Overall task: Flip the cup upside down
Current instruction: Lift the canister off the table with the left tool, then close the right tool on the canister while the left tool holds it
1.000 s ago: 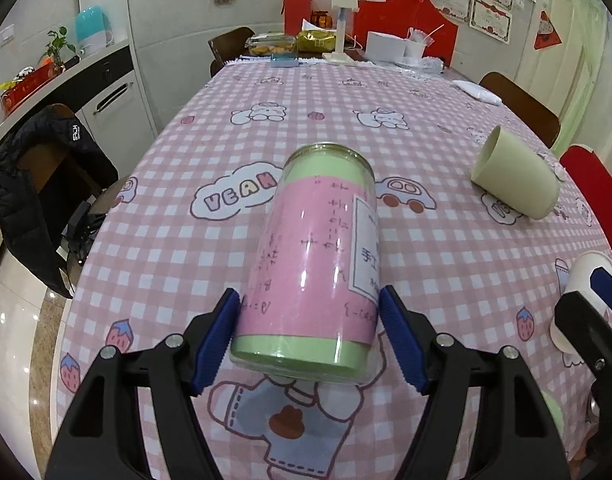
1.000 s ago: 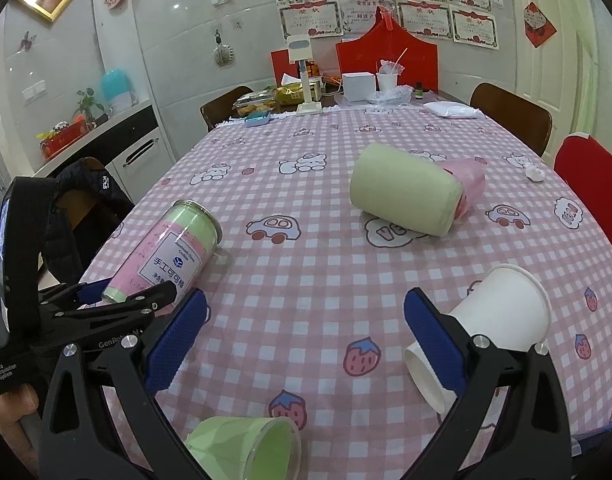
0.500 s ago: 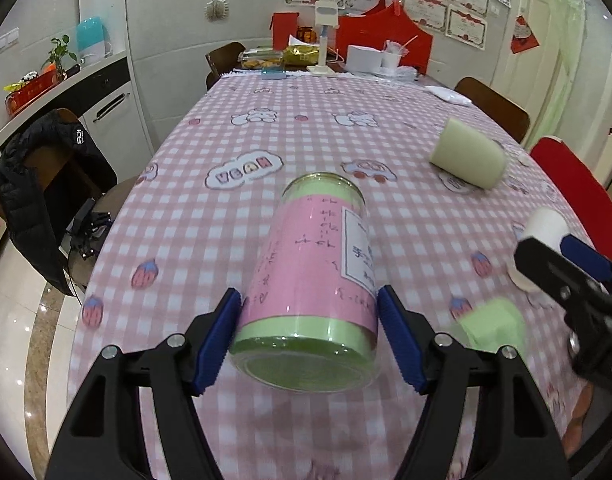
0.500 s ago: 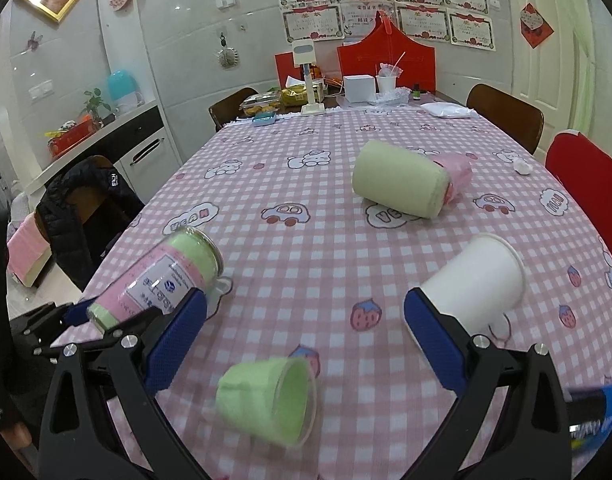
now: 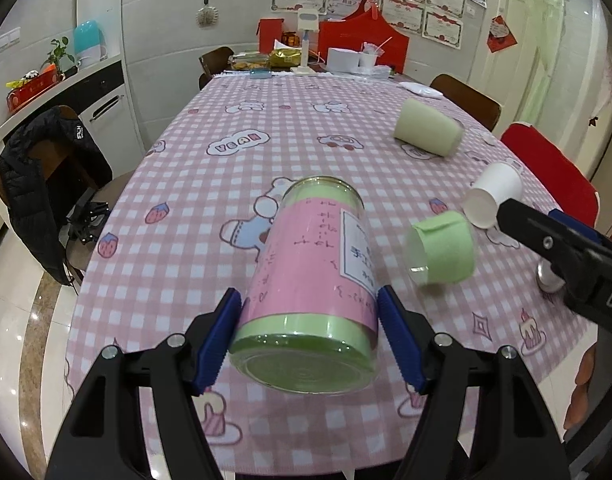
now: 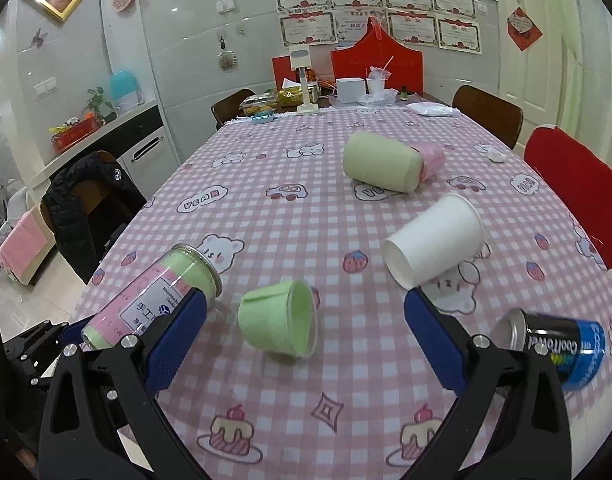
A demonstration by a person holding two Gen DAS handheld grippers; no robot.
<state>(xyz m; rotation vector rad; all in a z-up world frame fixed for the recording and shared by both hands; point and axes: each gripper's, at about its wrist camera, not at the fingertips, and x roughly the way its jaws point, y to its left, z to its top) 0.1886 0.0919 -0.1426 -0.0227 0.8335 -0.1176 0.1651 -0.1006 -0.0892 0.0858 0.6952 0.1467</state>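
My left gripper [image 5: 309, 336] is shut on a clear cup with a pink label and green filling [image 5: 313, 280], held tilted above the table with its base toward the camera. The same cup shows at the lower left of the right wrist view [image 6: 154, 296]. My right gripper [image 6: 302, 340] is open and empty, with a small green cup [image 6: 280, 322] lying on its side between and beyond its fingers. That green cup also shows in the left wrist view [image 5: 441, 254].
A white paper cup [image 6: 433, 240] and a large pale green cup [image 6: 379, 166] lie on their sides on the pink checked tablecloth [image 6: 290, 216]. A black and blue can [image 6: 557, 344] lies at the right. Chairs stand around the table; boxes clutter the far end.
Both grippers have pulled back toward the near table edge and risen. The left gripper lifted the pink-labelled cup off the table. The right gripper stays open.
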